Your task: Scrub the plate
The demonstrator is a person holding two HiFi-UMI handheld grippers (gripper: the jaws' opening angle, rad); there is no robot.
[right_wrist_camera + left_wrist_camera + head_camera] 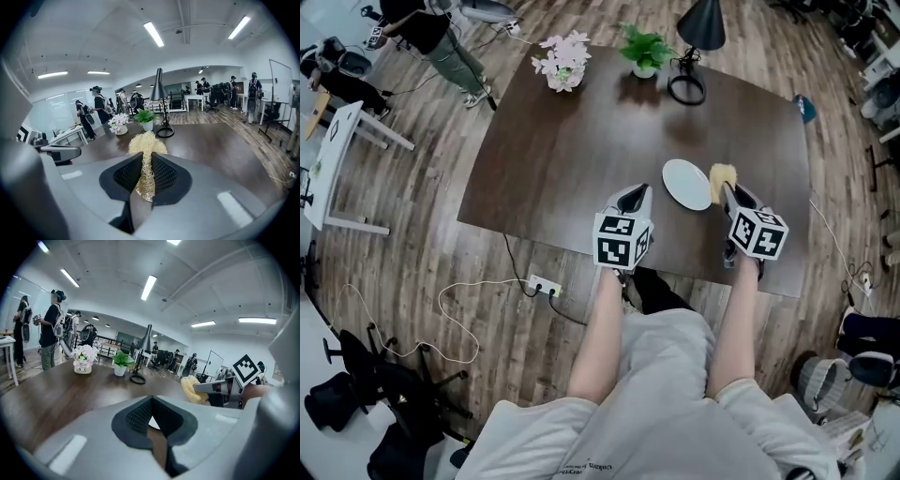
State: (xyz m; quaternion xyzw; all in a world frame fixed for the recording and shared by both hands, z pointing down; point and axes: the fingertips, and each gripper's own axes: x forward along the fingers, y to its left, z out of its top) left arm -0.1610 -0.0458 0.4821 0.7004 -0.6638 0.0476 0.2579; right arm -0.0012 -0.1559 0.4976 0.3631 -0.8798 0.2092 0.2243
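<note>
right gripper (729,194) clamped on scrubber (724,174) | left gripper (635,197) closed, empty | plate (685,183) unheld on table (544,159) | suggest: steady the rim with left, scrub in light flat circles

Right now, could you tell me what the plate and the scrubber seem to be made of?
Plate: probably glazed ceramic, plain white and smooth. Scrubber, clamped in the right gripper: looks like loofah or plant fibre, a pale-yellow open mesh.
</note>
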